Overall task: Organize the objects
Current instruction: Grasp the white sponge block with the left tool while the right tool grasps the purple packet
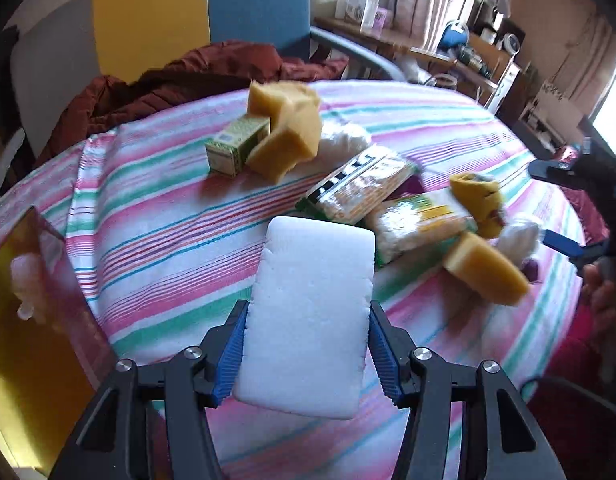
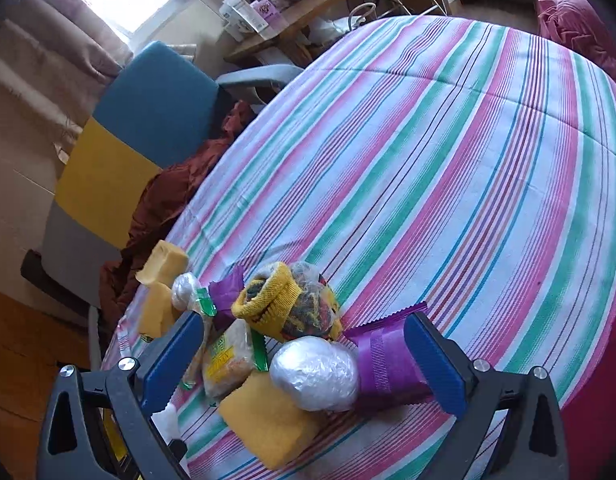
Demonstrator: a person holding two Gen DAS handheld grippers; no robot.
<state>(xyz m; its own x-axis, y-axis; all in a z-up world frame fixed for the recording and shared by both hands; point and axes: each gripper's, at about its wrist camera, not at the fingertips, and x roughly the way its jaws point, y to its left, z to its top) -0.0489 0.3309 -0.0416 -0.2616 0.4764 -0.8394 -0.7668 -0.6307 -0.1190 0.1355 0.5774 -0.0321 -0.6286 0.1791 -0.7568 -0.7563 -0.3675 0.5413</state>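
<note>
My left gripper (image 1: 308,344) clamps a white foam block (image 1: 312,312); my right gripper (image 2: 304,364) gapes empty; yellow sponges (image 1: 286,128) and packets (image 1: 356,188) remain unsorted.

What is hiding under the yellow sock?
The yellow sock lies on a noodle packet, beside a purple wrapper. Whatever else is beneath stays covered.
</note>
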